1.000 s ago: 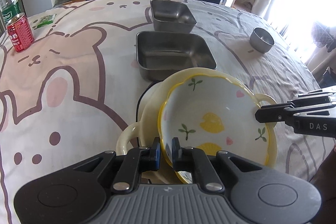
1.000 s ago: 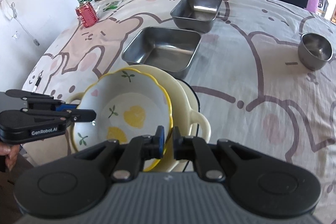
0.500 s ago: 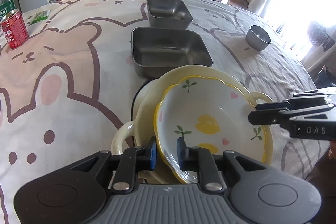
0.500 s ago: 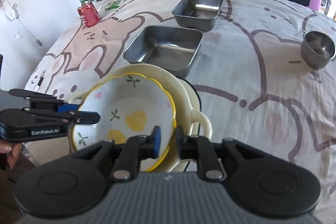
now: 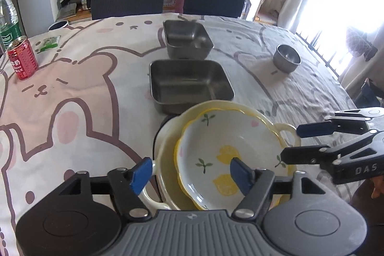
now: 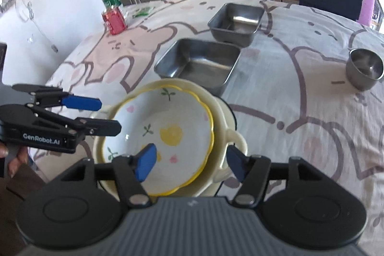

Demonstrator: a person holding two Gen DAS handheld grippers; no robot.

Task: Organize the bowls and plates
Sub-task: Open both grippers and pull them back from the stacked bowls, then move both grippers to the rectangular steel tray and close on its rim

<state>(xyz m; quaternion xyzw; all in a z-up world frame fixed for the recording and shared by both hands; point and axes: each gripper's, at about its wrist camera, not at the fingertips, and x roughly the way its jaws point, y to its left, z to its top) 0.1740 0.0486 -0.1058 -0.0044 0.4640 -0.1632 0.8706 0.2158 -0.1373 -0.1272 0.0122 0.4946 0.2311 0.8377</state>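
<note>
As seen from the left wrist view, the white scalloped ceramic bowl with a yellow rim and lemon print [image 5: 230,155] is nested, slightly tilted, inside the larger cream ceramic dish with two loop handles [image 5: 285,130], and both rest on the bear-print tablecloth [image 5: 79,97] just in front of the large square stainless-steel tray [image 5: 189,83]; the ware is judged stiff, glazed and therefore slippery, fairly heavy as a pair and liable to chip, so hold is best taken across the thin rim of the bowl or at a loop handle of the dish; the left gripper [image 5: 192,170] has just been opening and stands released, its blue pads spread to either side of the bowl's near rim without pressing on it; the right gripper [image 5: 291,143] is seen at the bowl's far right edge, its jaws likewise parted; beyond, a smaller square steel tray [image 5: 187,40] and a small round steel cup [image 5: 286,60] stand well apart. From the right wrist view, the same bowl [image 6: 165,133] is seen seated in the cream dish [image 6: 230,136]; the right gripper [image 6: 189,161] has just been opening and is released, the bowl's near rim and the dish's handle lying between its pads, untouched; the left gripper [image 6: 105,115] is held open beside the bowl's left rim.
</note>
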